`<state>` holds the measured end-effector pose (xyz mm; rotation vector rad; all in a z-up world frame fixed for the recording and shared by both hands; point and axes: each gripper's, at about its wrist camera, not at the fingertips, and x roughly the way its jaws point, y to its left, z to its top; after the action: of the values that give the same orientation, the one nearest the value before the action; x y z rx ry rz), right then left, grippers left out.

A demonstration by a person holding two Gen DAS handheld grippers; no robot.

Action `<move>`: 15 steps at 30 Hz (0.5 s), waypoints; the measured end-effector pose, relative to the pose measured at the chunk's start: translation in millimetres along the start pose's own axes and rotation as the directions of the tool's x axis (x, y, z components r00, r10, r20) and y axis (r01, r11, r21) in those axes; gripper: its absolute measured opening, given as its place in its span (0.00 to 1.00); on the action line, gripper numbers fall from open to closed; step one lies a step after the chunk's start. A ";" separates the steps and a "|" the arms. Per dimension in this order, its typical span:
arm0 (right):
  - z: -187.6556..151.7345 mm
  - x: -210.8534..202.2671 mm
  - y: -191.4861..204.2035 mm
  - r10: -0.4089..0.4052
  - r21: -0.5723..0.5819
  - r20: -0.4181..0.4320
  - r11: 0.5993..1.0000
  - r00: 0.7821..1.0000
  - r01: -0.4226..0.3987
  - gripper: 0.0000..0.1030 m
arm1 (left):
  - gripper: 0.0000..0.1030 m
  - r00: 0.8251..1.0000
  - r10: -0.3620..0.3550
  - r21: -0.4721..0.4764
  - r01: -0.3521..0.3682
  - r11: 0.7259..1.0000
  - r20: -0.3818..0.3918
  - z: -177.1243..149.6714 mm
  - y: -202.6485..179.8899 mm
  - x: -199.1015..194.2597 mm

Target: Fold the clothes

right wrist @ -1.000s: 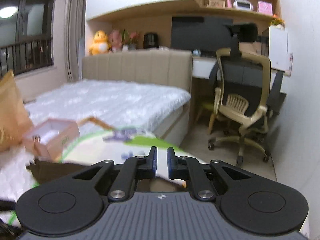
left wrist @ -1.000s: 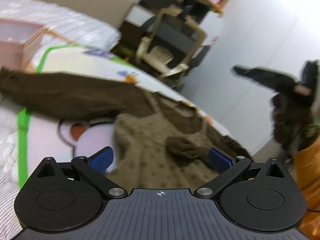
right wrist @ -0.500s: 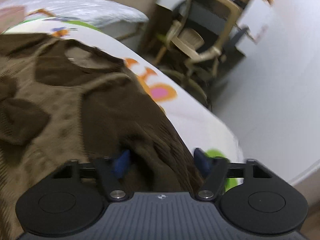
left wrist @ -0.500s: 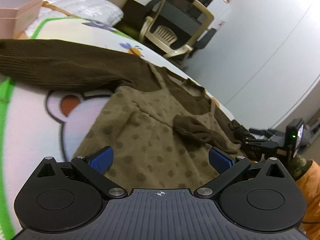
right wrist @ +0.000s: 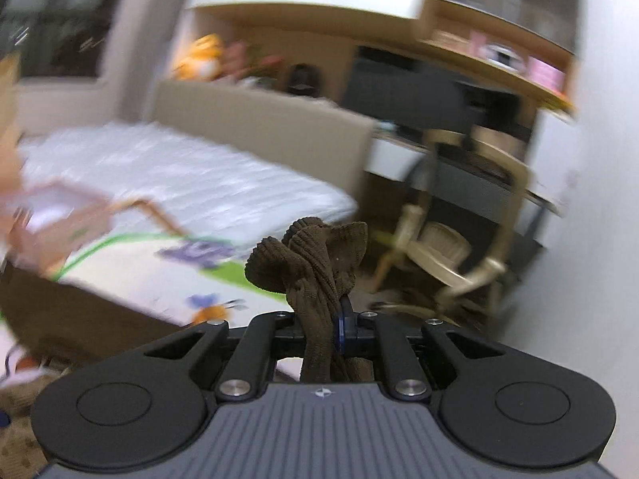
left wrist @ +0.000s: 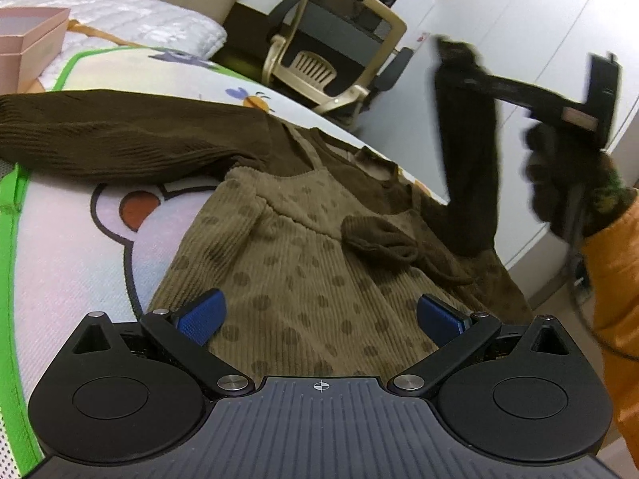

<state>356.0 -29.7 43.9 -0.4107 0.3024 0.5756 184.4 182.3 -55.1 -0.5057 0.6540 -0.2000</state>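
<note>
A child's dress [left wrist: 303, 279] lies flat on a cartoon play mat [left wrist: 72, 239]: an olive corduroy dotted front with dark brown knit sleeves. One sleeve [left wrist: 120, 135] stretches out to the left. My left gripper [left wrist: 319, 315] is open and empty, low over the skirt. My right gripper [right wrist: 333, 319] is shut on the cuff of the other brown sleeve [right wrist: 315, 255]. In the left wrist view that sleeve [left wrist: 467, 139] hangs lifted above the dress's right side.
A pink box [left wrist: 28, 48] stands at the mat's far left. A white quilted bed [left wrist: 131, 20] lies behind the mat. A beige office chair [left wrist: 331, 52] stands past the mat's far edge. A white wall [left wrist: 519, 20] runs along the right.
My right gripper came down open onto the right sleeve, closed on its cuff and lifted it up. My left gripper stayed open over the skirt.
</note>
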 end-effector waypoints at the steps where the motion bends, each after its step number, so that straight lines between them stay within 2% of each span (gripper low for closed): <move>1: -1.9 11.3 16.0 0.027 -0.029 -0.013 0.999 1.000 -0.028 0.10 | 1.00 1.000 0.003 -0.007 -0.003 1.000 -0.001 0.6 -0.2 -0.4; 4: -15.2 44.3 46.9 0.150 -0.023 -0.113 0.988 0.982 -0.154 0.19 | 1.00 1.000 0.006 -0.041 -0.007 0.999 -0.014 4.5 -0.7 -2.9; 6: -20.2 48.3 52.3 0.188 -0.002 -0.142 0.982 0.972 -0.191 0.34 | 1.00 0.999 -0.015 -0.083 0.012 0.996 -0.030 10.1 0.6 -7.6; 7: -22.0 47.6 52.3 0.204 0.012 -0.144 0.979 0.968 -0.204 0.38 | 1.00 0.999 -0.024 -0.099 0.022 0.995 -0.028 13.2 1.6 -11.0; 9: -22.0 39.0 42.9 0.217 0.055 -0.122 0.976 0.969 -0.211 0.56 | 1.00 1.000 -0.014 -0.119 0.015 0.993 0.009 22.3 5.7 -21.0; 11: -21.3 22.6 22.9 0.214 0.122 -0.081 0.971 0.973 -0.203 0.65 | 1.00 0.999 0.018 -0.150 -0.011 0.989 0.050 33.6 13.4 -28.0; 15: -30.8 -6.3 -19.0 0.180 0.252 -0.031 0.953 0.983 -0.166 0.71 | 1.00 0.992 0.083 -0.268 -0.054 0.962 0.100 55.7 37.0 -31.1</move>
<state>357.1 -61.1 24.8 -0.1573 0.4603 0.6895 195.7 246.0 -19.7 -0.7453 0.5918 -0.0176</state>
